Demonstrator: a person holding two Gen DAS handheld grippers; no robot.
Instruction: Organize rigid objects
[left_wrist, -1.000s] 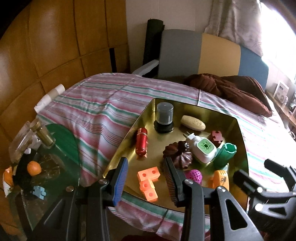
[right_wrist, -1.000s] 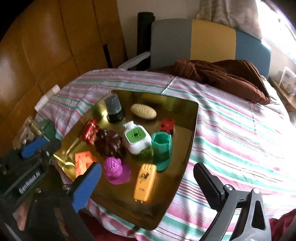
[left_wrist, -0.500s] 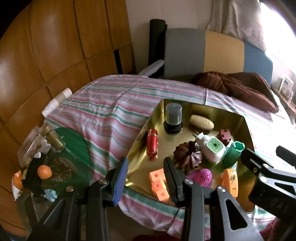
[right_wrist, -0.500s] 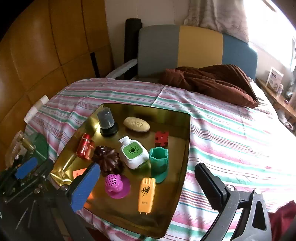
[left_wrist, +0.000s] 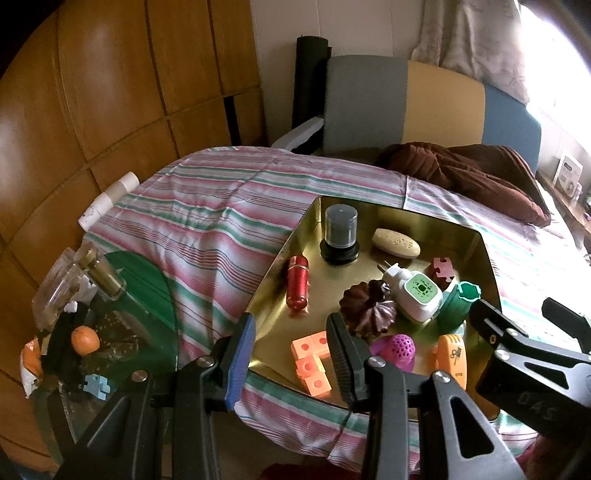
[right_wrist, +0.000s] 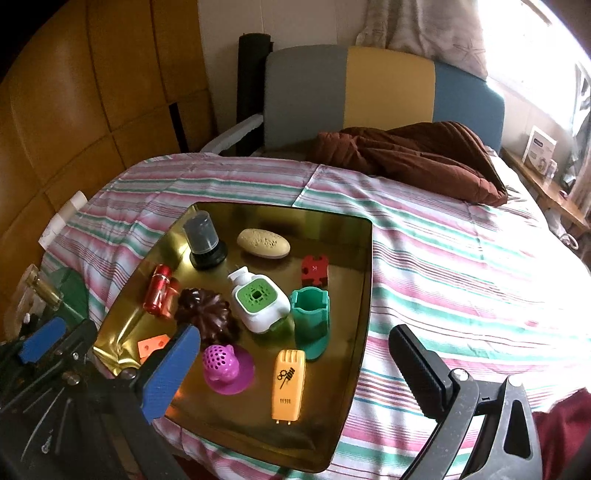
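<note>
While both grippers wait: nothing is held.
Left gripper (left_wrist: 291, 354): jaws apart, empty.
Right gripper (right_wrist: 295, 365): jaws wide apart, empty.
Toys: all in the gold tray (right_wrist: 365, 295) on the bed.
Nearest to left jaws: the orange blocks (left_wrist: 312, 363), just ahead, low between them.
Nearest to right jaws: the orange case (right_wrist: 289, 384), long side pointing away from them.

Ahead of my right gripper, a red puzzle piece (right_wrist: 314, 270) shows a letter K. The orange case (right_wrist: 289, 384) nearer carries a black logo I cannot read.
</note>
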